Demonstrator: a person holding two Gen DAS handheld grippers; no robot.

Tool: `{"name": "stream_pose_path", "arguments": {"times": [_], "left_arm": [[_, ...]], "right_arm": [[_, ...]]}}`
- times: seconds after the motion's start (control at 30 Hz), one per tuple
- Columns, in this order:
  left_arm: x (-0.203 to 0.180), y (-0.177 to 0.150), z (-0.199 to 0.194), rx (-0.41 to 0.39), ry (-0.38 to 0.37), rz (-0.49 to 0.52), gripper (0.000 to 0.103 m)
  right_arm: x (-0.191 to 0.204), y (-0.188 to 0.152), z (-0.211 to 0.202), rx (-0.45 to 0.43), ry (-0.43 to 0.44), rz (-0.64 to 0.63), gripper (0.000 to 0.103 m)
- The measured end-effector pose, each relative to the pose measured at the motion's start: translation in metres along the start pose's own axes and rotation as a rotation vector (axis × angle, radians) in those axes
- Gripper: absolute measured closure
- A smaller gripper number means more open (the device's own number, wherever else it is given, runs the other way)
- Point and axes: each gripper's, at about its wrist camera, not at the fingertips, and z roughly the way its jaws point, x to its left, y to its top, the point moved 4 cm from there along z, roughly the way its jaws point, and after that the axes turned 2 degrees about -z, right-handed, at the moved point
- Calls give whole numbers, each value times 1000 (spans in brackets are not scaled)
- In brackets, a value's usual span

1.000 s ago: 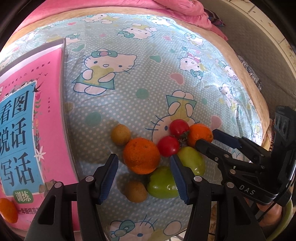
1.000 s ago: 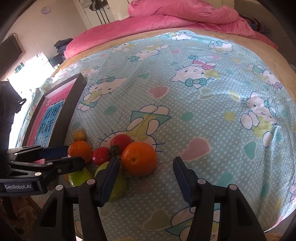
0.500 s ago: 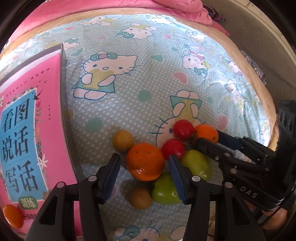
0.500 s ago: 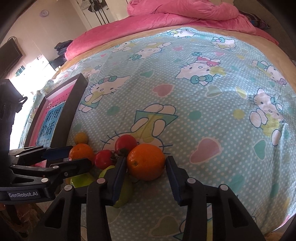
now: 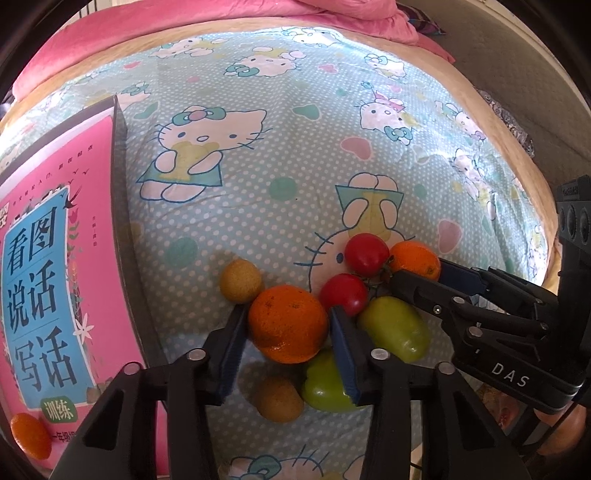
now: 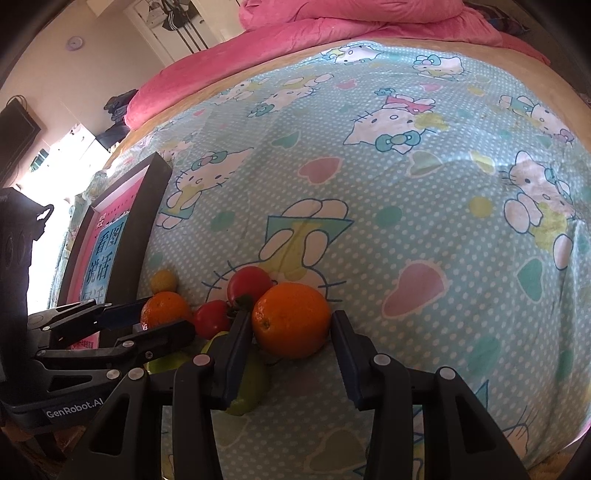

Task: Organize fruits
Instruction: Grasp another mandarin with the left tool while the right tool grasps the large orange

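Fruit lies heaped on the cartoon-cat bedsheet [image 5: 280, 155]. In the left wrist view a large orange [image 5: 288, 332] sits between the blue pads of my left gripper [image 5: 287, 314]; its jaws are closing and both pads touch the orange's sides. In the right wrist view my right gripper [image 6: 291, 319] is shut on a second orange [image 6: 291, 325], pads against both sides. Two red tomatoes [image 5: 366, 254] lie between the oranges. Two green fruits [image 5: 395, 328] lie partly under the fingers. The right gripper [image 5: 421, 269] and its orange [image 5: 413, 254] also show in the left wrist view.
A dark-framed tray with a pink book [image 5: 55, 258] lies left of the heap, with a small orange [image 5: 29, 435] on its near corner. Two yellow-brown round fruits [image 5: 240, 280] flank the left orange. A pink duvet [image 6: 369, 22] covers the far side; the bed edge [image 5: 543, 236] is near right.
Both pairs of jaws have narrowed from wide apart onto their oranges. Both grippers have come slightly closer to the heap.
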Motion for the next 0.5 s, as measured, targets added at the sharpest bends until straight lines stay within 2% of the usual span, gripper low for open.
{"name": "stream_pose_path", "arguments": {"times": [0.23,0.5], "left_arm": [[4,-6,-7,-23,-26,-12,59],[8,-7,-21,-64,-59,-34,59]], "right_arm": [[9,1,-5,-28,-33,-68,60],[-3,5,-13,-60,15,7,60]]}}
